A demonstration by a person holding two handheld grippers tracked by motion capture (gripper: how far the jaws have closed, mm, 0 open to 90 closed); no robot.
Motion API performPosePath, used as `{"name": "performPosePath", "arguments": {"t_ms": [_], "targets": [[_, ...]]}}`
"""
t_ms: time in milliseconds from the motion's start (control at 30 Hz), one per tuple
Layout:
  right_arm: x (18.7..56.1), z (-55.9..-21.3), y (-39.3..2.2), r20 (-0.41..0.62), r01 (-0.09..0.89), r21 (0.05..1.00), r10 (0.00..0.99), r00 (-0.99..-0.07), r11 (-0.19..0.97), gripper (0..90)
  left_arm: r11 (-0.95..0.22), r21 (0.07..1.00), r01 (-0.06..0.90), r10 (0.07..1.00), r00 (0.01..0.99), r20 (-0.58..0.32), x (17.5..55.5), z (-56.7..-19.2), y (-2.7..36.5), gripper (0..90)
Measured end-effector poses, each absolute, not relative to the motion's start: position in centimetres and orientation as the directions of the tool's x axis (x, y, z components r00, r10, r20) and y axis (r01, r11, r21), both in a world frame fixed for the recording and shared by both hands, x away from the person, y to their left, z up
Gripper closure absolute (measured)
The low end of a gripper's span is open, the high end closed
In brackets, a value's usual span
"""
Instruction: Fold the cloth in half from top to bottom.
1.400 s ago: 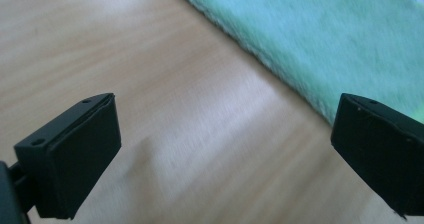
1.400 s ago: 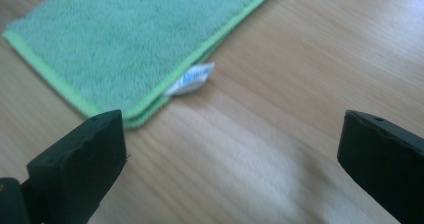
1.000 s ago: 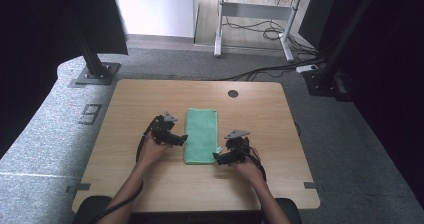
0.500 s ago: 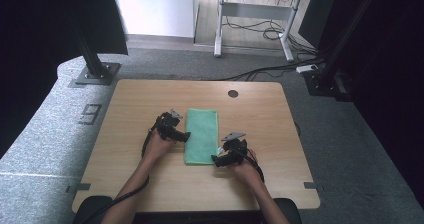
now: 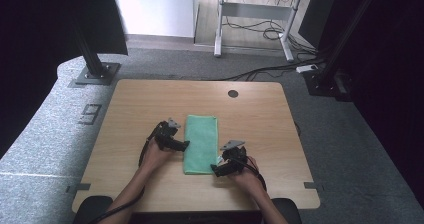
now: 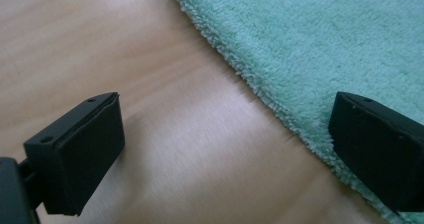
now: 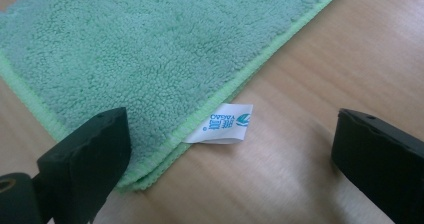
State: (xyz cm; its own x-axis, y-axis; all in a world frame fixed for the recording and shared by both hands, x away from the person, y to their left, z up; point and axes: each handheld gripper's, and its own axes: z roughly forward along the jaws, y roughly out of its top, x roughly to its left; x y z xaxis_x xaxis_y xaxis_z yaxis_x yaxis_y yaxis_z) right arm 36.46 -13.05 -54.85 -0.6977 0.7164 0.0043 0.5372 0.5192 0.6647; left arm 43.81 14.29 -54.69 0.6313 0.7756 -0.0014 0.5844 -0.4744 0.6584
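Note:
A folded green towel (image 5: pixel 201 143) lies flat in the middle of the wooden table (image 5: pixel 260 119). My left gripper (image 5: pixel 182 145) rests at the towel's left edge, open, its jaws straddling that fuzzy edge (image 6: pixel 260 91) with one jaw over wood and one over cloth. My right gripper (image 5: pixel 216 167) sits at the towel's near right corner, open, with the stitched edge (image 7: pixel 235 86) and a white label (image 7: pixel 222 124) between its jaws. Neither gripper holds anything.
A round cable hole (image 5: pixel 233 93) sits near the table's far edge. Bare wood lies to the left, right and beyond the towel. Past the table are grey carpet, a black stand base (image 5: pixel 95 73) and desk legs with cables (image 5: pixel 260 31).
My left gripper has edged right, up to the towel's left edge. The right gripper has hardly moved, and the towel lies as before.

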Motion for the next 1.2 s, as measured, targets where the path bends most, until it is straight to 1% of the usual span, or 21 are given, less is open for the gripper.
{"name": "performPosePath", "arguments": {"t_ms": [233, 300, 467, 600, 700, 733, 833, 967, 1200], "targets": [[34.0, -54.9, -12.9, 0.011, 0.521, 0.670, 0.695, -0.719, 0.529, 3.4, -0.482, 0.661, 0.574, 0.764, 0.646, -0.004, 41.2, -54.7, 14.8, 2.1], [33.5, -54.8, -12.8, 0.014, 0.520, 0.664, 0.686, -0.727, 0.537, 5.8, -0.475, 0.669, 0.572, 0.765, 0.644, -0.008, 40.6, -54.8, 15.0, 2.2], [33.6, -54.3, -12.6, 0.027, 0.523, 0.630, 0.656, -0.754, 0.574, 7.6, -0.479, 0.675, 0.561, 0.767, 0.641, 0.011, 40.2, -54.9, 15.0, 2.2], [34.6, -53.7, -12.7, 0.042, 0.520, 0.642, 0.652, -0.757, 0.563, 6.9, -0.462, 0.669, 0.582, 0.773, 0.634, -0.018, 40.3, -54.9, 15.0, 2.1], [35.7, -53.3, -12.9, 0.041, 0.530, 0.657, 0.676, -0.736, 0.537, 7.0, -0.461, 0.668, 0.584, 0.775, 0.632, -0.018, 40.3, -54.9, 15.0, 2.0], [36.2, -53.1, -13.0, 0.043, 0.533, 0.665, 0.685, -0.727, 0.523, 7.7, -0.459, 0.668, 0.585, 0.776, 0.630, -0.019, 40.3, -54.9, 15.0, 2.0], [37.6, -52.6, -13.2, 0.053, 0.534, 0.692, 0.703, -0.709, 0.486, 13.2, -0.457, 0.668, 0.587, 0.778, 0.628, -0.018, 40.2, -54.9, 15.0, 2.1], [39.6, -52.2, -13.1, 0.039, 0.538, 0.692, 0.719, -0.694, 0.481, 14.5, -0.458, 0.668, 0.587, 0.779, 0.627, -0.018, 40.2, -54.9, 15.0, 2.1], [42.7, -51.7, -12.5, 0.025, 0.541, 0.700, 0.742, -0.670, 0.466, 20.2, -0.457, 0.668, 0.587, 0.779, 0.627, -0.018, 40.2, -54.9, 15.0, 2.1]]}}
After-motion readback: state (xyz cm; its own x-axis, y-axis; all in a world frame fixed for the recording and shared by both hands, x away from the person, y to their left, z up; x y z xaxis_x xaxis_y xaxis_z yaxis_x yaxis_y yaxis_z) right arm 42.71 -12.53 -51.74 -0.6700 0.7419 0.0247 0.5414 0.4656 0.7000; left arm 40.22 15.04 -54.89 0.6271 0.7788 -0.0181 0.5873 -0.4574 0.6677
